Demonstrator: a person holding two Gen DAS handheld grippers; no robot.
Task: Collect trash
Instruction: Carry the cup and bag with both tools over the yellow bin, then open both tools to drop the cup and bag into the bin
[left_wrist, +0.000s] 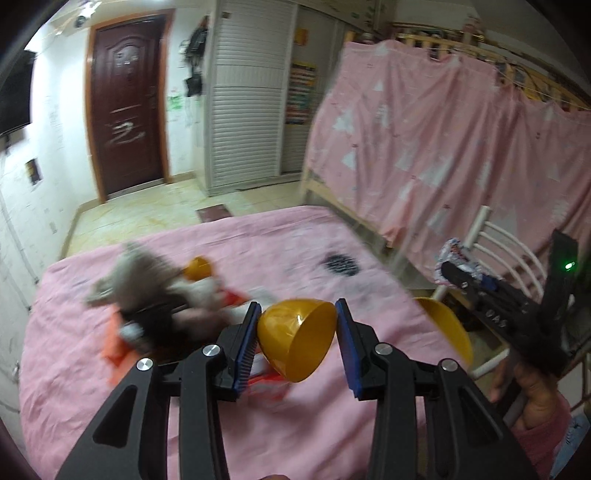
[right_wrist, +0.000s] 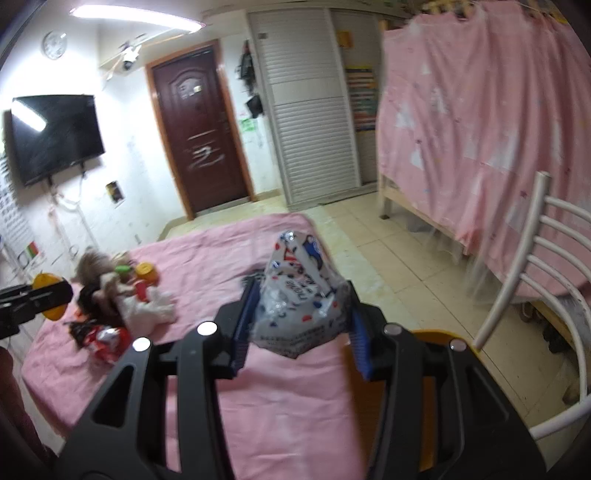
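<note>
My left gripper (left_wrist: 298, 334) is clamped on a yellow plastic half-shell (left_wrist: 295, 338), pads on its rounded sides, open mouth facing me; my right gripper (right_wrist: 300, 321) is clenched on a crumpled white printed wrapper (right_wrist: 295, 291), held above the pink bed (right_wrist: 280, 406). Shell looks light, stiff, smooth & prob slippery on the curve, so a rim pinch would hold surer than the dome; wrapper is near weightless, soft, crinkly, squashes under the pads, any bunched part will do. More trash lies far left on the bed: red-white wrappers (right_wrist: 107, 341), small yellow cup (right_wrist: 146, 273), beside a grey plush toy (left_wrist: 144, 280) that I judge not trash; pile is blurred, can't tell more. A yellow bin rim (right_wrist: 439, 334) shows just behind my right gripper, near right edge of the bed; likely the drop spot. White chair (right_wrist: 546, 280) stands right, off the bed.
</note>
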